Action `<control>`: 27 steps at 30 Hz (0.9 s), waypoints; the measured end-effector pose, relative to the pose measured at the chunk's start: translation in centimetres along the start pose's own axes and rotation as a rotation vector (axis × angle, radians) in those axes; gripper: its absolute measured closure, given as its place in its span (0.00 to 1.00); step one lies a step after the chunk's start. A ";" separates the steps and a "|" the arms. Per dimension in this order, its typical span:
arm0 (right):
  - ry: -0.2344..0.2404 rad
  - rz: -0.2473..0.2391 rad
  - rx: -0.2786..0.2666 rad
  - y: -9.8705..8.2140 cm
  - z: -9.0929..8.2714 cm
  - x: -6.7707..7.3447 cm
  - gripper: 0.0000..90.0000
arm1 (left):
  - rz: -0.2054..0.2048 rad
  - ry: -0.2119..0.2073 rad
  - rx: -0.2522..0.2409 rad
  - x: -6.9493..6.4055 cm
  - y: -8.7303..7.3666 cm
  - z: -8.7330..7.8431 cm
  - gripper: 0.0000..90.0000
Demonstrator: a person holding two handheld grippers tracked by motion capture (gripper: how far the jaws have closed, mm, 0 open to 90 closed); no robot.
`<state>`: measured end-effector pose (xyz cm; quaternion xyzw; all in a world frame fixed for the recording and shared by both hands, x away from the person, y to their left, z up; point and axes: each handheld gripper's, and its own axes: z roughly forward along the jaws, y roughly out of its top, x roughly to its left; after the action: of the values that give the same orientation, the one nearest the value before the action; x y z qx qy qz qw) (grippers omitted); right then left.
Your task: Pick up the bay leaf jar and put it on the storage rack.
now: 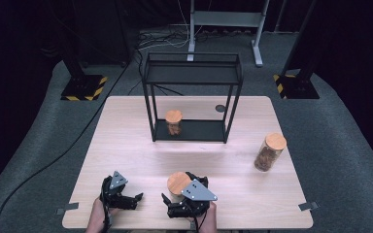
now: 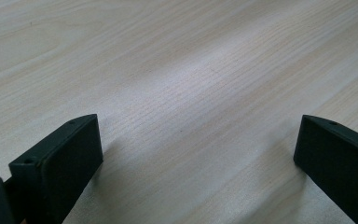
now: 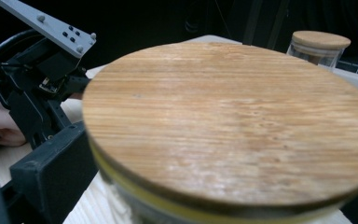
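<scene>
A glass jar with a round wooden lid stands near the table's front edge, and its lid looms close in the right gripper view. My right gripper is shut on this jar; one black jaw presses its left side and the other is hidden behind it. My left gripper rests low at the front left, open, with bare wood between its jaws. It also shows past the jar, grey plate on top.
A black wire shelf stands at the back middle of the table, with a jar on its lower tier. Another jar stands at the right. A lidded jar shows far off. Cables lie on the floor.
</scene>
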<state>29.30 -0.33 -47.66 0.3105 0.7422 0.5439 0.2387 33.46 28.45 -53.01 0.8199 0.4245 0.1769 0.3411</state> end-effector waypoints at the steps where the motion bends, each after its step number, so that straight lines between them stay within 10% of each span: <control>1: 0.006 0.002 -0.005 -0.1 0.1 0.0 0.00 | 0.000 0.000 0.000 0.0 0.0 0.0 0.00; 12: 0.013 0.006 -0.081 -0.5 -0.1 -0.4 0.25 | -0.001 0.000 -0.001 0.0 0.0 0.0 0.00; 27: 0.027 0.003 -0.076 -0.4 -0.4 -0.6 0.27 | 0.002 0.000 0.001 0.0 0.0 0.0 0.00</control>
<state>29.38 -1.10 -47.96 0.2948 0.7238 0.5762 0.2394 33.47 28.46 -53.00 0.8203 0.4238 0.1768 0.3408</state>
